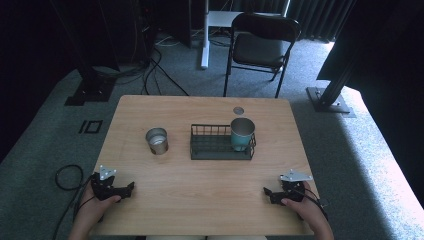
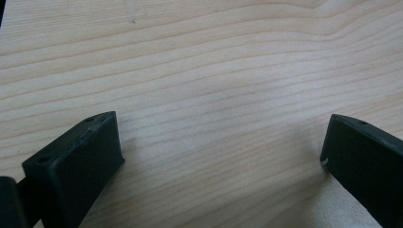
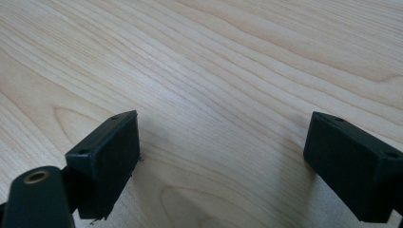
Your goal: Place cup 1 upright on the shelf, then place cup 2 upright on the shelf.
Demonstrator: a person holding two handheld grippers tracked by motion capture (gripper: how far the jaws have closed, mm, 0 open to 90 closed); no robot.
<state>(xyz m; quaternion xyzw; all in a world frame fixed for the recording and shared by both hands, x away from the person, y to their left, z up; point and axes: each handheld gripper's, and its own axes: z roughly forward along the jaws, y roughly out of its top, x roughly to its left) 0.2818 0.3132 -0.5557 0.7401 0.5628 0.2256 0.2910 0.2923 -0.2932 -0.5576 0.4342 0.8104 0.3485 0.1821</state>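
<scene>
Nearest to us, the left gripper (image 1: 131, 187) and the right gripper (image 1: 266, 192) rest low at the near edge of the wooden tabletop (image 1: 200, 200), each held in one of the person's hands, the left hand (image 1: 95, 207) and the right hand (image 1: 307, 207). In the left gripper view we see its fingers (image 2: 76, 166) standing wide apart, with bare wood grain between them. In the right gripper view the fingers (image 3: 107, 156) are likewise spread wide over bare wood, gripping nothing. Each gripper carries a grey three-cornered plate on top, and a black cable (image 1: 65, 177) trails from the left gripper off the tabletop edge.

Ahead of the left fingers, well apart from them, we find a small metal cup (image 1: 157, 140) standing upright. Ahead of the right fingers and toward the middle stands a dark wire basket (image 1: 210, 147); a teal cup (image 1: 242, 134) sits upright in the basket's right end. Just beyond the basket lies a small round grommet (image 1: 238, 110) set in the tabletop.

Farthest off, on the grey carpet, we see a black folding chair (image 1: 260, 45).
</scene>
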